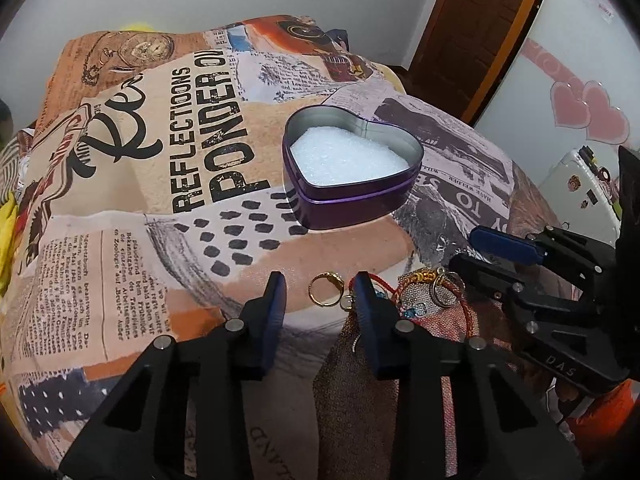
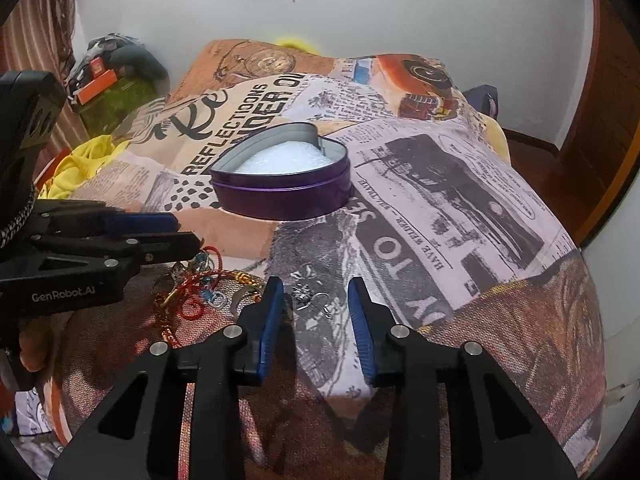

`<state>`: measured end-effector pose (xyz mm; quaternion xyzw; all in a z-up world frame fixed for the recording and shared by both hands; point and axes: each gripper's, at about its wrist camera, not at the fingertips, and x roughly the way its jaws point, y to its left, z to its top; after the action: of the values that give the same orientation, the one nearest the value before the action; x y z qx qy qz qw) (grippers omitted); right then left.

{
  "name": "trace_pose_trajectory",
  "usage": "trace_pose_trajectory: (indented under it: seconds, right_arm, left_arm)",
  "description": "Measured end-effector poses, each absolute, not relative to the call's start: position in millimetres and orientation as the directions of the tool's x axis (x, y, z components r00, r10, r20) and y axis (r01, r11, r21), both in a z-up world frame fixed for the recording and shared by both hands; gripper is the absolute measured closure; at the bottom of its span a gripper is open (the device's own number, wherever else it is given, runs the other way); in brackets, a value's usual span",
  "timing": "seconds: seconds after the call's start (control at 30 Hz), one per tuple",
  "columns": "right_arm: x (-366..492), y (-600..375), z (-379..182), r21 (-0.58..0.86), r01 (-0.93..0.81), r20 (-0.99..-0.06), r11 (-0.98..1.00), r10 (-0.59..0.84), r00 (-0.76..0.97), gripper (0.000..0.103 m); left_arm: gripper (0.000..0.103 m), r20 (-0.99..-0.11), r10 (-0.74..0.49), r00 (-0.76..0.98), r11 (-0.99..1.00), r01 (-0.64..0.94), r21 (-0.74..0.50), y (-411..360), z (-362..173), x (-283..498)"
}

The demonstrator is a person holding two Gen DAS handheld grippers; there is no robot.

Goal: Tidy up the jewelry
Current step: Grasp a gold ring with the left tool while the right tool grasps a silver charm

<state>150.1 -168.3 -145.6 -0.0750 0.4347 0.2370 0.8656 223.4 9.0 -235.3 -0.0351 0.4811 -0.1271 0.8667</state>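
Both grippers, left (image 1: 320, 286) and right (image 2: 316, 292), gape wide, empty. Gold ring (image 1: 325, 289) lies between the left's fingers; tangled jewelry (image 1: 432, 292) sits right; heart tin (image 1: 352, 168) stands farther.

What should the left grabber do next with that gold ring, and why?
Probably ease the left gripper down and close on the gold ring. The ring lies between its open fingers, and the purple heart tin stands open just beyond, with white padding and no jewelry showing inside.
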Motion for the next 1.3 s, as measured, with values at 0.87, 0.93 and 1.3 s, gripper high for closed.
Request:
trace_pose_trajectory:
  seconds: [0.87, 0.93, 1.3]
  right_arm:
    - [145.0, -163.9, -145.6, 0.067, -0.493, -0.777, 0.868, 0.355, 0.520, 0.094]
    - [144.6, -166.3, -142.8, 0.073, -0.488, -0.772, 0.870, 0.359, 0.524, 0.094]
    - [147.9, -173.3, -139.5, 0.094, -0.473, -0.768, 0.876, 0.366, 0.525, 0.094]
  left_arm:
    - [0.102, -0.824, -0.213, 0.525, 0.974, 0.177, -0.139, 12.1, -233.4, 223.3]
    - [0.101, -0.833, -0.209, 0.513, 0.976, 0.166, -0.143, 14.8, -234.6, 226.2]
    - [0.076, -0.848, -0.219, 0.483, 0.970, 0.204, -0.134, 1.2, -236.1, 240.8]
